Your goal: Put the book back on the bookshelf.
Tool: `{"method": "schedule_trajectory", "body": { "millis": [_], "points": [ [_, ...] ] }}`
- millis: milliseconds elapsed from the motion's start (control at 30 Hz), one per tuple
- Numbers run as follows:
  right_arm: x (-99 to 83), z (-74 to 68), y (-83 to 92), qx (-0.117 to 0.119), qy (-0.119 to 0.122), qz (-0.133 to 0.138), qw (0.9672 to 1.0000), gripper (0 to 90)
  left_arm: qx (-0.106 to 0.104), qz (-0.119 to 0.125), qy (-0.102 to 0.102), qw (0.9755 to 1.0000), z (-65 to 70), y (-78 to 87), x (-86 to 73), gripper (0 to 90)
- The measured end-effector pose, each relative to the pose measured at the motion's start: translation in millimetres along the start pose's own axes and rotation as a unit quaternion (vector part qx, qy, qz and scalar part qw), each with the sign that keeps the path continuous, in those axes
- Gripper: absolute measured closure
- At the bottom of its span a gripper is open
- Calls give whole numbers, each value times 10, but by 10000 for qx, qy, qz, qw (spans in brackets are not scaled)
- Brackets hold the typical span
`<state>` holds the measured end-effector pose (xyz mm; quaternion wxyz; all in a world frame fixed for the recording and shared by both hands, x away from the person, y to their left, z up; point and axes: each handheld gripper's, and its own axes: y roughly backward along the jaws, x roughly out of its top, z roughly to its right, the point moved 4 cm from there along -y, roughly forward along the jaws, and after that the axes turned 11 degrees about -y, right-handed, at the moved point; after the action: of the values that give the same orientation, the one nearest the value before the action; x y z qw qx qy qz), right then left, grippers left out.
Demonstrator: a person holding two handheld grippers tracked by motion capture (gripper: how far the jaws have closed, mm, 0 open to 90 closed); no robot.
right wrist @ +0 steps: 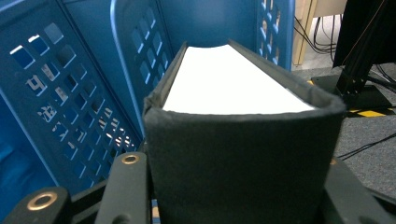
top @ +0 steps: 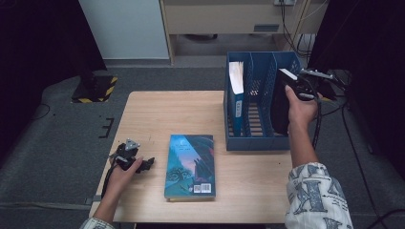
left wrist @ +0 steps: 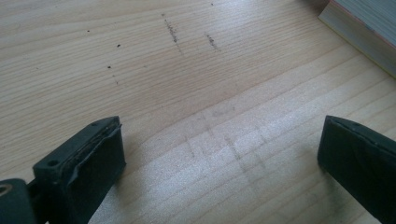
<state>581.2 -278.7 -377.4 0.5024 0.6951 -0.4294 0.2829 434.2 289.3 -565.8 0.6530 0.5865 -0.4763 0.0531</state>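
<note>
Blue file rack (top: pixel 260 140) around gripped black book (top: pixel 279 102); paperback (top: pixel 191 165) well apart.

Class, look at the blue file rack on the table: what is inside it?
The blue file rack holds one upright blue book in its left slot. The right gripper lowers a black book at the right slot; slot floors are partly hidden.

In the right gripper view, the black book's (right wrist: pixel 243 154) lower part is cut off by the bottom edge. In the left gripper view, the paperback (left wrist: pixel 369 30) is cropped at the top right corner. The cover print (top: pixel 191 164) is too small to be read.
</note>
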Motion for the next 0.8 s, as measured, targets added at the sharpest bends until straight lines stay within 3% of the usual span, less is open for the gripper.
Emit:
{"method": "schedule_trajectory", "body": {
  "millis": [333, 800],
  "points": [
    [-63, -35, -83, -80, 88, -40, 9999, 529, -10, -9, -32, 10000, 7, 1, 2, 0],
    [-25, -15, -154, -91, -24, 68, 9999, 529, -21, 0, -37, 10000, 28, -5, 11, 0]
  ]
}}
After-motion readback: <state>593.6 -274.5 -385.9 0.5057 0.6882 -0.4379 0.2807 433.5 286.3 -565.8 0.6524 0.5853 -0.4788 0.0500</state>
